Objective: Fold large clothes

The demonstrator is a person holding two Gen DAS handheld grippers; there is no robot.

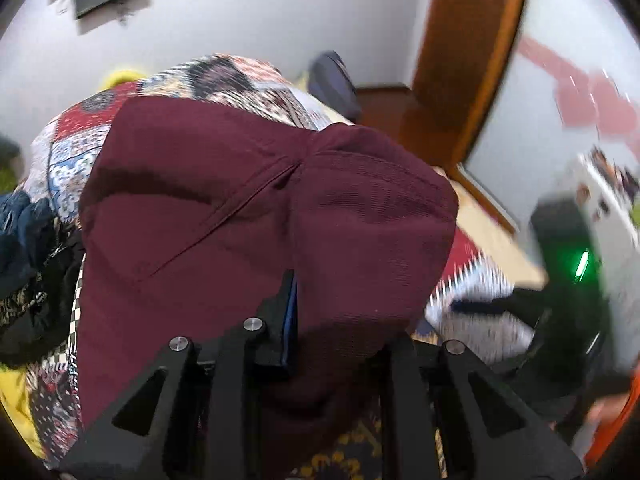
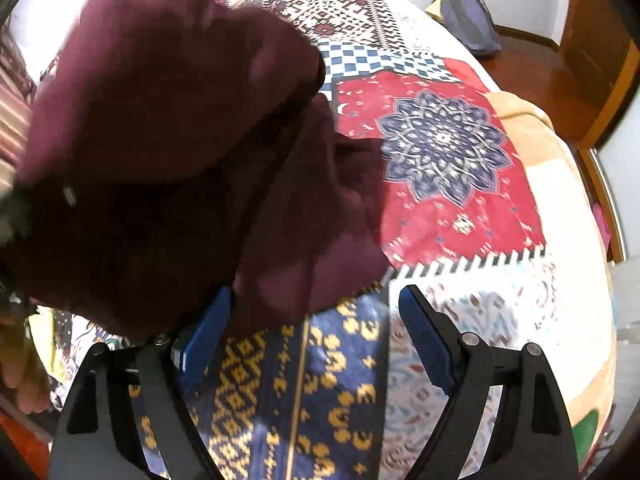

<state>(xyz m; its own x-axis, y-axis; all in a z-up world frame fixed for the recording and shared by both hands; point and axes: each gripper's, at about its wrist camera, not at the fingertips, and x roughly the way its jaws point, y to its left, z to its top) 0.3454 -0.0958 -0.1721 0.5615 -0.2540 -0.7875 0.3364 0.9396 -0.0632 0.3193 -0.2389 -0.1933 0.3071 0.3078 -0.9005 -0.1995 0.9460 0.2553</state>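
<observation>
A maroon garment (image 1: 256, 208) hangs bunched over a patchwork-covered bed (image 1: 256, 76). My left gripper (image 1: 332, 320) is shut on its fabric, which drapes over and hides the right finger. In the right wrist view the same garment (image 2: 180, 140) hangs in front, above the bedspread (image 2: 440, 184). My right gripper (image 2: 316, 304) is open; the cloth's lower edge hangs over its left finger (image 2: 208, 328), and the right finger (image 2: 424, 332) is bare. The right gripper also shows blurred in the left wrist view (image 1: 568, 272).
A pile of dark blue and black clothes (image 1: 28, 264) lies at the bed's left side. A dark bag (image 2: 472, 16) sits at the far edge of the bed. A wooden door frame (image 1: 472, 60) stands behind, and a wooden floor (image 2: 536, 72).
</observation>
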